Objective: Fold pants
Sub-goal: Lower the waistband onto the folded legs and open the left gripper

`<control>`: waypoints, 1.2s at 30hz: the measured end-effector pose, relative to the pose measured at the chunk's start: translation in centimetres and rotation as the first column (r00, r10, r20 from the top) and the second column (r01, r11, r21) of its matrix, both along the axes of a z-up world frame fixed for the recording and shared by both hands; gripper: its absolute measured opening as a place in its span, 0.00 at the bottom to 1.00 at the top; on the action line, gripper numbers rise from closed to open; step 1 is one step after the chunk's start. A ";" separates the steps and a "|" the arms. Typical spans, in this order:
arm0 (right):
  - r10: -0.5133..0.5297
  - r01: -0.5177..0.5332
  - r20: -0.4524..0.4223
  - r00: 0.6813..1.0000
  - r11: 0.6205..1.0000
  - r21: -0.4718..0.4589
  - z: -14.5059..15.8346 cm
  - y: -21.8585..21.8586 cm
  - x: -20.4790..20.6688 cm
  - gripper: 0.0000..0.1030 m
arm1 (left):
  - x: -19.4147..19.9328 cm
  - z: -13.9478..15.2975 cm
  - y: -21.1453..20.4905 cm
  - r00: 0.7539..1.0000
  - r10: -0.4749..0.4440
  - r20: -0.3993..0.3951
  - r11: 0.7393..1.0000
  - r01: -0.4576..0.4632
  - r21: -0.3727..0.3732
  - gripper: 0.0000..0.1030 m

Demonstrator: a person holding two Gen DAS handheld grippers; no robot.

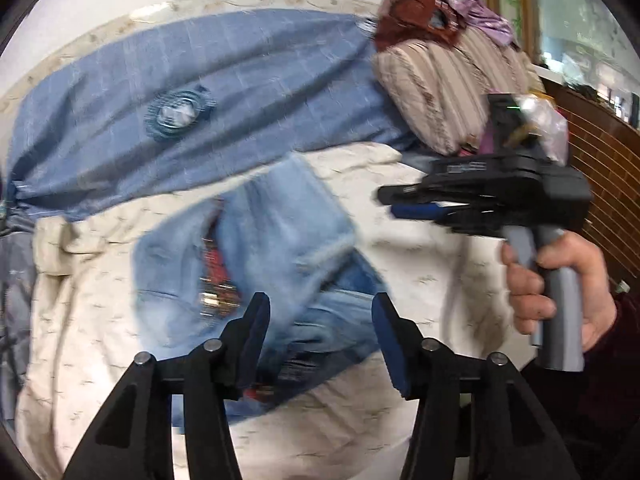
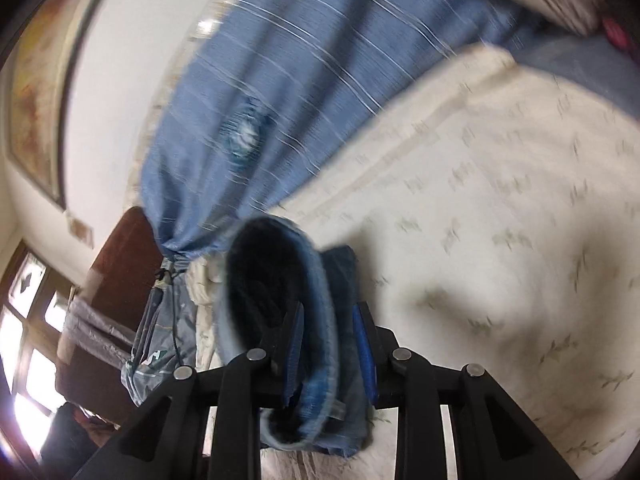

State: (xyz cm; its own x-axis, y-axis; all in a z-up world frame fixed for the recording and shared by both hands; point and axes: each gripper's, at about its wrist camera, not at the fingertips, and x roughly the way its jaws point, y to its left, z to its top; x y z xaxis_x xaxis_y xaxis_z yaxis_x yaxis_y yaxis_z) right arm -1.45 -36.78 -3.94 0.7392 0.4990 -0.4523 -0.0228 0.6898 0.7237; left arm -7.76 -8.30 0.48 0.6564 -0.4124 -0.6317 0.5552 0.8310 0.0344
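Light blue jeans (image 1: 248, 256) lie partly folded on a cream bedspread (image 1: 96, 320), with a red-patterned waistband part showing. My left gripper (image 1: 320, 320) is open just above the jeans and holds nothing. My right gripper (image 2: 330, 344) is shut on a hem of the jeans (image 2: 316, 320), with the leg opening gaping to the left of its fingers. In the left wrist view the right gripper (image 1: 394, 204) is at the right, held by a hand, and the cloth in it does not show there.
A blue striped cover (image 1: 200, 96) lies behind the jeans. A striped pillow (image 1: 440, 92) with a brown garment (image 1: 412, 12) on it sits at the back right. A brick-patterned wall (image 1: 608, 168) is at the right. A window (image 2: 24, 340) shows at the lower left.
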 end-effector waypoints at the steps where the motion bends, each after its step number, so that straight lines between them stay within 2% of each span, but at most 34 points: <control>1: 0.013 -0.012 0.050 0.999 1.000 -0.013 0.9 0.5 -0.4 0.28 | 0.5 0.2 0.7 1.000 0.030 0.002 1.000 -0.030 0.006 0.53; 4: 0.065 -0.057 0.168 0.984 0.997 -0.052 2.6 2.3 -1.4 0.28 | 2.6 0.3 2.5 0.989 0.145 0.006 0.988 -0.146 0.048 0.53; 7: 0.111 -0.091 0.243 0.964 0.992 -0.091 3.8 4.5 -1.8 0.28 | 4.5 -0.1 3.9 0.969 0.246 0.010 0.964 -0.246 0.105 0.53; 12: 0.167 -0.139 0.295 0.941 0.984 -0.115 4.8 7.3 -1.7 0.28 | 6.9 -0.5 5.4 0.944 0.330 -0.028 0.940 -0.326 0.097 0.53; 14: 0.186 -0.157 0.340 0.922 0.981 -0.110 5.3 8.1 -1.8 0.28 | 7.8 -0.6 5.6 0.935 0.350 -0.061 0.935 -0.346 0.075 0.53; 16: 0.217 -0.183 0.350 0.911 0.975 -0.127 5.4 9.2 -1.2 0.28 | 8.9 -1.0 5.7 0.925 0.368 -0.094 0.929 -0.363 0.068 0.53; 20: 0.230 -0.203 0.264 0.937 0.971 -0.127 3.7 10.3 1.1 0.28 | 9.9 -1.9 4.9 0.918 0.383 -0.104 0.922 -0.372 0.106 0.53; 26: 0.206 -0.199 0.050 0.977 0.974 -0.110 0.1 9.7 4.1 0.28 | 9.2 -4.3 3.9 0.925 0.354 -0.138 0.929 -0.331 0.163 0.54; 31: 0.216 -0.230 -0.147 0.965 0.970 -0.083 -3.6 9.0 4.9 0.27 | 9.0 -4.9 3.9 0.927 0.341 -0.153 0.935 -0.318 0.158 0.54; 36: 0.252 -0.251 -0.180 0.951 0.968 0.027 -5.3 7.7 4.6 0.27 | 8.1 -5.0 3.2 0.935 0.323 -0.144 0.939 -0.297 0.175 0.54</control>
State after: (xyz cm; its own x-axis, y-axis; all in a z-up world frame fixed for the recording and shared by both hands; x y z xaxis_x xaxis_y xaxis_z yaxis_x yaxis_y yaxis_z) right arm 3.17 -29.09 -9.20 0.4956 0.6603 -0.5642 -0.0637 0.6755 0.7346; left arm 0.31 -5.10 -4.53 0.6156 -0.0989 -0.7818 0.2789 0.9552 0.0987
